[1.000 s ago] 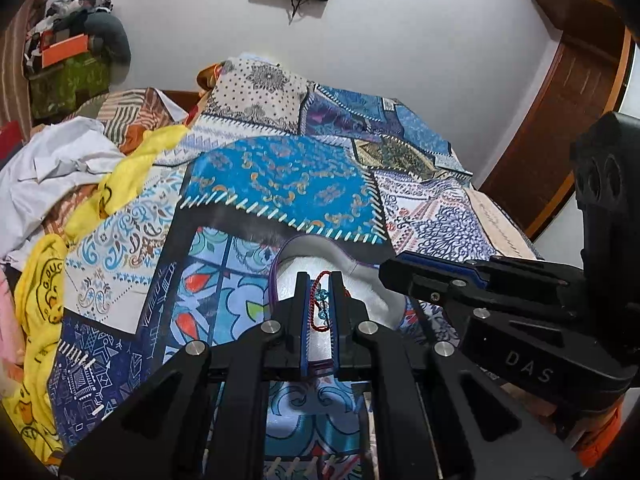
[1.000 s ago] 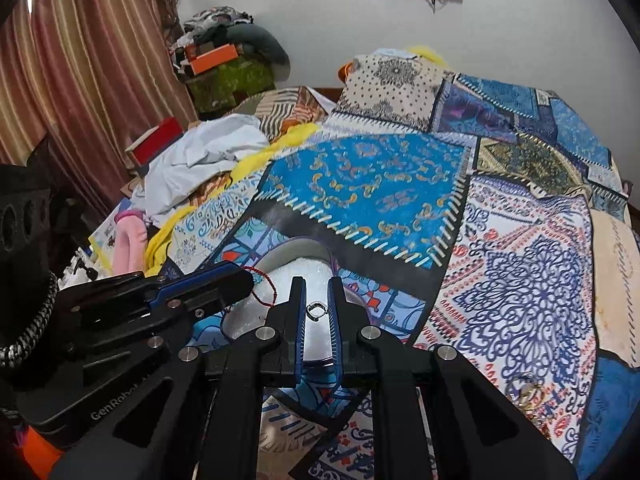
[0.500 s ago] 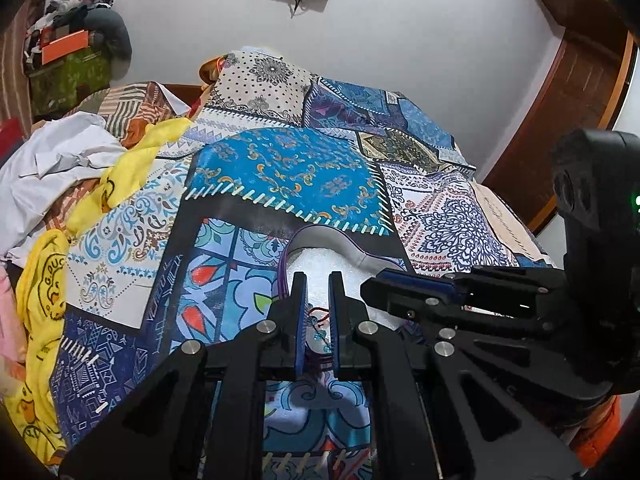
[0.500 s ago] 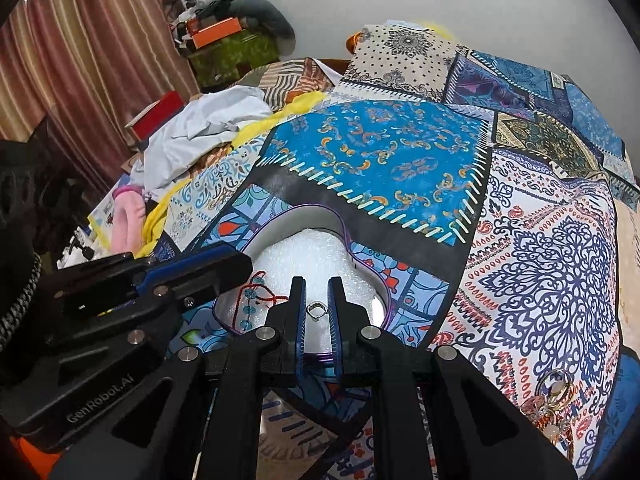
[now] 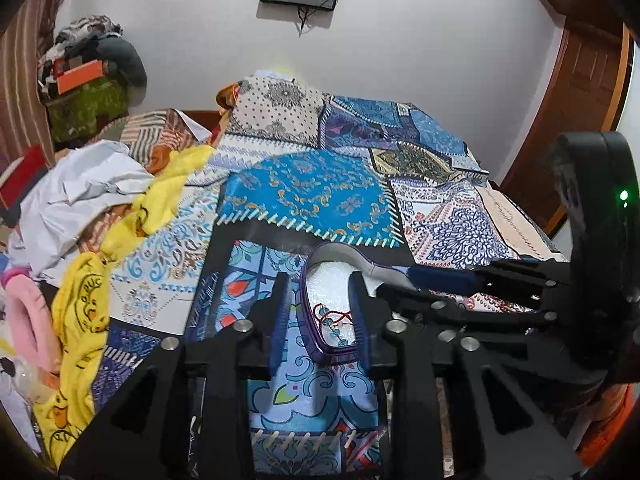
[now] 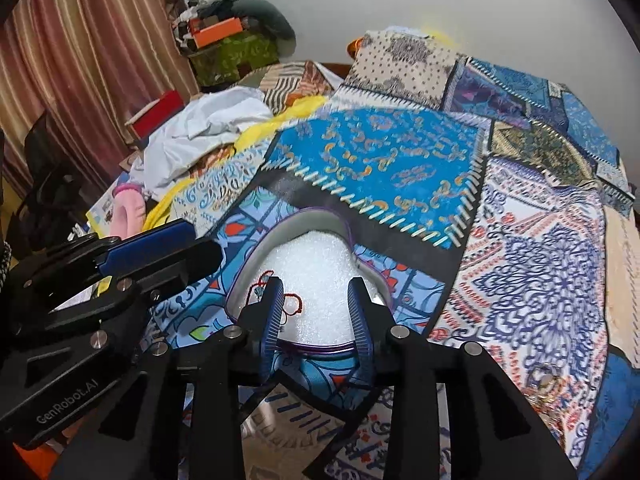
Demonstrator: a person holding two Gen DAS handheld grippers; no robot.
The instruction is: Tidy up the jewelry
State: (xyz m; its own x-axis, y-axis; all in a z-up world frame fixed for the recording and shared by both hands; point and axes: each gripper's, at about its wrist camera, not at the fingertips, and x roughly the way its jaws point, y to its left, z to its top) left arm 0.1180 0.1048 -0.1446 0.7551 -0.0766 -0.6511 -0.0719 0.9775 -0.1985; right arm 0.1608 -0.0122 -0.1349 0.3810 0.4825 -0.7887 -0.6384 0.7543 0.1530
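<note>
A purple-rimmed jewelry box (image 5: 307, 308) lined with white foam lies open on the patchwork bedspread. A red-thread necklace with teal beads (image 5: 333, 322) rests on the foam. My left gripper (image 5: 319, 310) hovers over the box's near-left end, its jaws opening, the necklace below them and the pads off it. In the right wrist view the box (image 6: 292, 224) sits straight ahead, the red thread (image 6: 295, 309) lying by the left finger. My right gripper (image 6: 316, 306) is also opening over the foam with nothing in it. Each gripper shows in the other's view: right (image 5: 404, 282), left (image 6: 200, 250).
The patchwork bedspread (image 6: 532, 264) covers the bed. More gold-coloured jewelry (image 6: 544, 376) lies on it at the lower right. White and yellow clothes (image 5: 92, 196) are heaped along the left side, with a pink item (image 5: 24, 316). A wooden door (image 5: 588, 92) stands right.
Both grippers were shut, the left on the red necklace and the right on its small metal ring. Both have opened, and the necklace now lies on the foam. The left gripper has lifted slightly.
</note>
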